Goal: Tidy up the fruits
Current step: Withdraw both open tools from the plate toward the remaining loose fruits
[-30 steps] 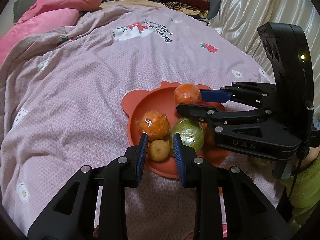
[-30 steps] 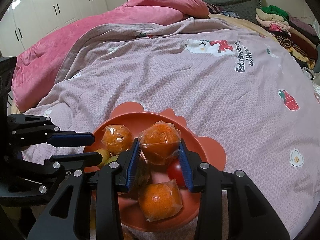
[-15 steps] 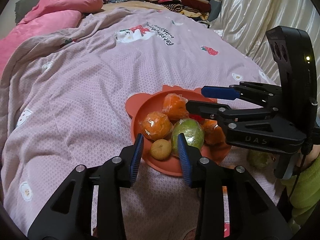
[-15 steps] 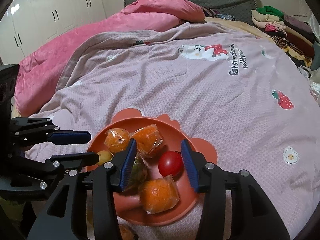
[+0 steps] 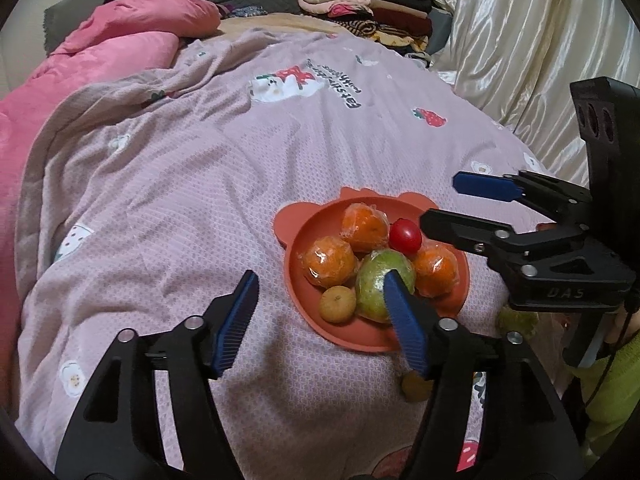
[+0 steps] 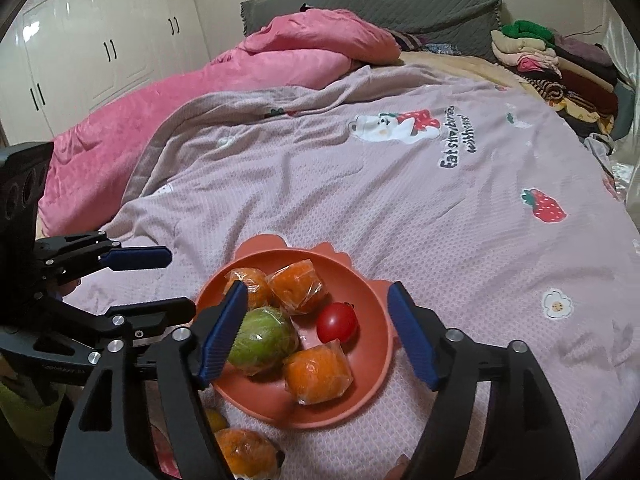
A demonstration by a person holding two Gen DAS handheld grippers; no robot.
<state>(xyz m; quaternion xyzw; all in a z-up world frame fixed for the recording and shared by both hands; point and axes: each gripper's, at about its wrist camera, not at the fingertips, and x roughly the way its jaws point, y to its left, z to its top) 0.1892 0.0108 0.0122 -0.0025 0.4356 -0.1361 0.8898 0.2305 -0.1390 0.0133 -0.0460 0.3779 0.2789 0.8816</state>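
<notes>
An orange-red plate with small ear-shaped tabs on its rim sits on a mauve bedspread printed with strawberries, flowers and a cartoon bear. In the left wrist view it lies right of centre in the frame; in the right wrist view it lies low and a little left of centre.

On the plate are three plastic-wrapped oranges: one at the far side, one at the left and one at the right. A red tomato sits between the far and right oranges. A wrapped green fruit lies at the near middle, touching the oranges, and a small yellow-brown fruit rests just beside it at the near left rim.

The left gripper fills the bottom of its own view, its blue-padded fingers spread wide and holding nothing; the right-hand finger overlaps the green fruit in the frame. The right gripper is likewise spread wide and empty, its fingers framing the plate from the lower edge of its view. Each gripper shows at the side of the other's view.

Off the plate, another wrapped orange lies on the bedspread at the bottom of the right wrist view. A pink quilt is heaped at the upper left, and folded clothes are stacked at the upper right.
</notes>
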